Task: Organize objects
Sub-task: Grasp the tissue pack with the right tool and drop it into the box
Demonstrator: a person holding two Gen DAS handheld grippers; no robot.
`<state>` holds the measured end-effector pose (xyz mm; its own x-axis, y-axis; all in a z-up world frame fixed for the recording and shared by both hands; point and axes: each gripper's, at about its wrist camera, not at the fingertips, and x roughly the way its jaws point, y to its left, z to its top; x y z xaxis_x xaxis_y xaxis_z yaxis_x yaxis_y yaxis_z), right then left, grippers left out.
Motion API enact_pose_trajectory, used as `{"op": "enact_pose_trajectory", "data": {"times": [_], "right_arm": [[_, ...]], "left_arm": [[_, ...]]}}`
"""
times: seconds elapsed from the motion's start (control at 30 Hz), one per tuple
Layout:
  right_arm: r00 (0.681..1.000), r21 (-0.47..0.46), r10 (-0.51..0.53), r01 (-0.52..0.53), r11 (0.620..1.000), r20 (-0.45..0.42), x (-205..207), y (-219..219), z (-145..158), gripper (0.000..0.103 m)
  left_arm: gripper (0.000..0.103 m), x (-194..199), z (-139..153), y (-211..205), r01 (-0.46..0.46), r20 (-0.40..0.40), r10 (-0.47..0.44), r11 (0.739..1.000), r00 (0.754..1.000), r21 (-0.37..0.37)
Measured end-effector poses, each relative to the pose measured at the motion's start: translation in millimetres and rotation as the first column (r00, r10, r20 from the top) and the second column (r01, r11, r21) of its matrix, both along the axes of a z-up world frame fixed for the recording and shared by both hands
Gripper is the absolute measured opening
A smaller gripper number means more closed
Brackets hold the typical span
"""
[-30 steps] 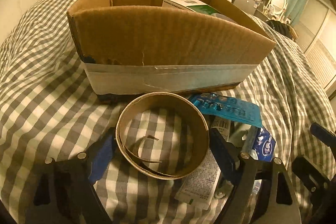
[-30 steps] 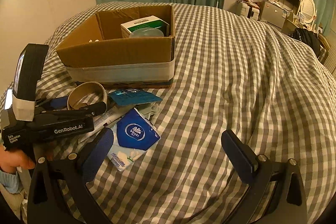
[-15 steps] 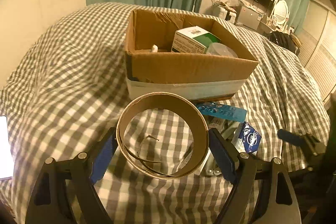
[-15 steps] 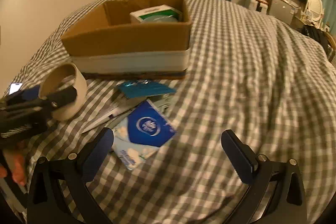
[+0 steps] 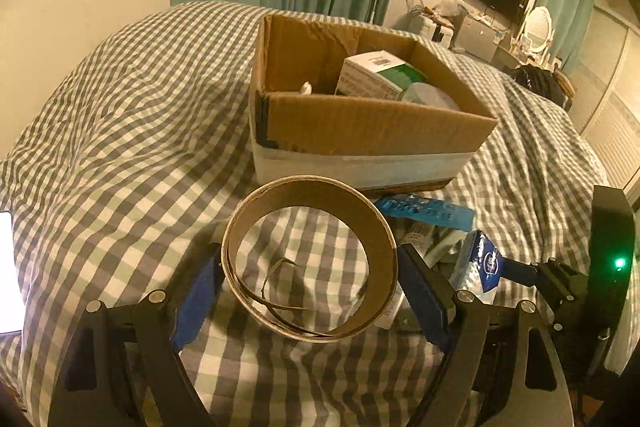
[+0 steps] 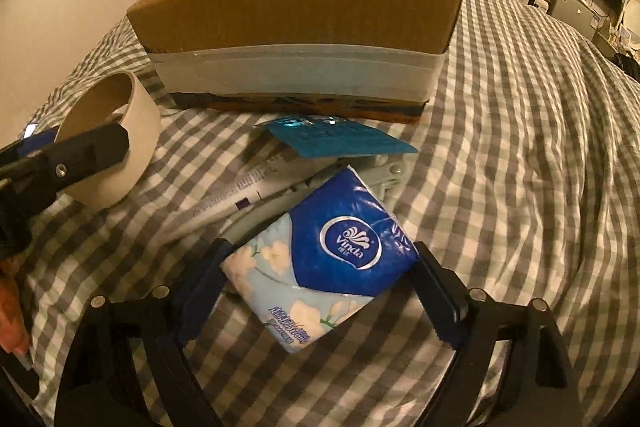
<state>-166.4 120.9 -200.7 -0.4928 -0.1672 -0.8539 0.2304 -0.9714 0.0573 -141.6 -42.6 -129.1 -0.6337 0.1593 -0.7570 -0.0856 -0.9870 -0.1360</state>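
My left gripper (image 5: 310, 283) is shut on a brown cardboard tape ring (image 5: 376, 227) and holds it above the checked bed, in front of the open cardboard box (image 5: 372, 131). The ring also shows at the left of the right wrist view (image 6: 140, 123). My right gripper (image 6: 320, 291) is low over the bed with its jaws on both sides of a blue tissue pack (image 6: 328, 251); the pads touch or nearly touch its edges. A blue blister card (image 6: 336, 141) and a white tube (image 6: 248, 187) lie between the pack and the box.
The box holds a white and green carton (image 5: 376, 75) and a round pale lid (image 5: 432, 95). A lit phone screen (image 5: 10, 267) lies at the far left. The checked bedspread (image 6: 520, 147) stretches to the right. Furniture and a TV stand behind.
My left gripper has lifted the tape ring up and back, so the box interior shows. My right gripper has moved forward and down, and its jaws have come in around the tissue pack.
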Motion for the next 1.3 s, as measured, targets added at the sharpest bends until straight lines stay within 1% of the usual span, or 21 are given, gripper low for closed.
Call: {"op": "enact_pose_trajectory", "data": {"times": [0.07,0.17,0.23,0.3,0.4,0.5,0.57,0.67,0.8,0.93,1.0,1.1,1.2,1.3], "right_arm": [[1.000,-0.021,-0.009,0.009,1.000,-0.011,3.9,6.2,5.8,0.087],[0.998,-0.025,-0.009,0.007,1.000,-0.066,12.3,12.2,22.7,0.087],[0.994,-0.028,-0.011,0.008,1.000,-0.105,15.7,17.9,40.0,0.087],[0.990,-0.029,-0.021,0.017,0.999,-0.138,15.5,24.6,56.0,0.087],[0.980,-0.056,-0.035,0.025,0.998,-0.196,10.9,39.8,87.7,0.087],[0.969,-0.054,-0.034,0.021,0.998,-0.246,0.1,43.0,112.7,0.087],[0.960,-0.038,-0.013,0.002,0.999,-0.280,-10.2,37.5,131.4,0.087],[0.945,-0.029,0.027,-0.038,0.999,-0.327,-22.4,33.9,157.5,0.087],[0.928,-0.009,0.074,-0.083,0.997,-0.366,-48.4,21.2,179.1,0.087],[0.925,-0.040,0.078,-0.100,0.994,-0.373,-90.3,15.7,186.3,0.087],[0.928,-0.065,0.072,-0.103,0.993,-0.366,-106.5,16.5,185.0,0.087],[0.936,-0.091,0.073,-0.111,0.990,-0.344,-137.5,13.0,178.1,0.087],[0.945,-0.096,0.083,-0.119,0.988,-0.318,-162.5,3.6,164.2,0.088],[0.952,-0.107,0.079,-0.115,0.988,-0.294,-183.8,-2.6,149.8,0.088]], "left_arm": [[0.087,2.7,5.9,1.7,0.006,-0.012,-0.006,1.000,1.000,0.012],[0.087,5.7,20.8,4.7,0.020,-0.040,-0.019,0.999,0.999,0.031],[0.087,7.2,33.6,6.0,0.029,-0.068,-0.026,0.999,0.997,0.044],[0.087,6.2,48.1,8.1,0.058,-0.097,-0.052,0.997,0.994,0.057],[0.087,-3.7,68.4,8.3,0.075,-0.127,-0.064,0.994,0.990,0.078],[0.087,-19.4,86.5,7.9,0.071,-0.164,-0.058,0.995,0.985,0.076],[0.087,-35.0,96.5,7.3,0.068,-0.184,-0.054,0.995,0.981,0.072],[0.087,-62.2,104.1,4.3,0.057,-0.184,-0.041,0.995,0.982,0.078],[0.087,-96.9,106.0,3.0,0.044,-0.185,-0.033,0.998,0.982,0.055],[0.087,-129.1,93.9,9.6,0.075,-0.174,-0.073,0.997,0.982,0.004],[0.087,-145.4,82.4,14.8,0.085,-0.150,-0.086,0.996,0.985,-0.017],[0.087,-162.7,66.7,19.4,0.092,-0.114,-0.094,0.995,0.989,-0.025],[0.087,-174.0,57.1,24.0,0.103,-0.104,-0.108,0.993,0.989,-0.050],[0.088,-181.3,50.1,25.0,0.111,-0.090,-0.115,0.993,0.989,-0.050]]}}
